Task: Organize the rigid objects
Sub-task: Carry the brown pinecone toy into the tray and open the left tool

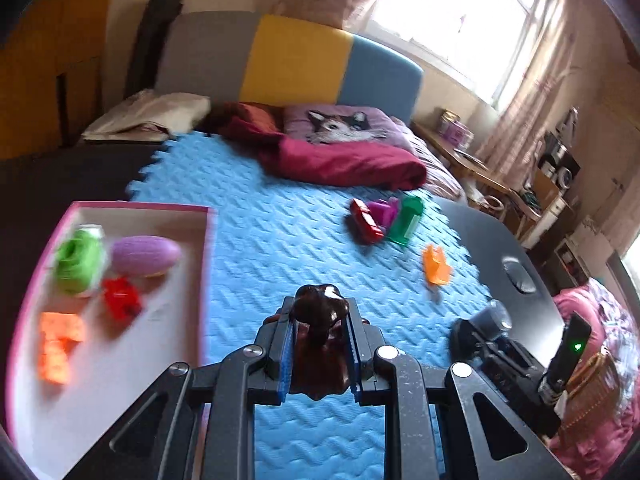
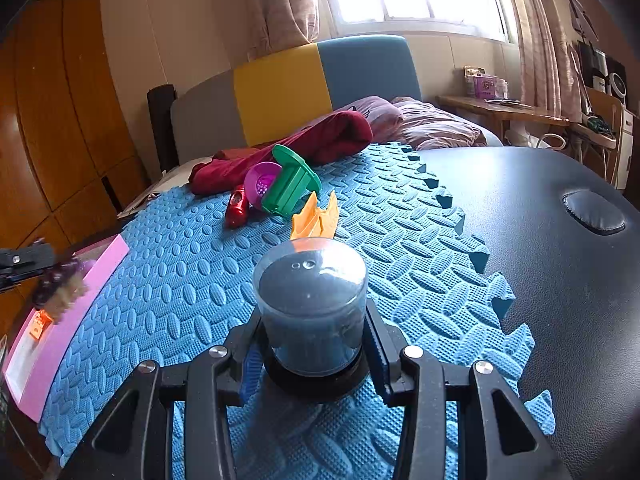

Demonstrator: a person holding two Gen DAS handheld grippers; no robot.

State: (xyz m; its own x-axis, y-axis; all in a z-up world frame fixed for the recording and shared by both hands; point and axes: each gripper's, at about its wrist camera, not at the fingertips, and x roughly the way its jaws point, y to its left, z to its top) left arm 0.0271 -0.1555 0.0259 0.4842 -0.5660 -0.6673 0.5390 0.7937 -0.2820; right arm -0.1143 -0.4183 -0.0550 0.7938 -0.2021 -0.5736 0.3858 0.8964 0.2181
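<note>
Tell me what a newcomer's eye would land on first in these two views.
First, each gripper is clamped on something: the left gripper on a dark brown toy figure, the right gripper on a clear round container standing on the blue foam mat. Next, the pink-rimmed tray at the mat's left edge, already holding bright toys, and the loose cluster of red, purple, green and orange pieces farther back on the mat.

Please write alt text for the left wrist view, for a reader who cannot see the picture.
The left gripper is shut on a brown toy above a blue mat. At left, a pink-edged tray holds green, purple, red and orange toys. More toys lie farther off on the mat.
</note>
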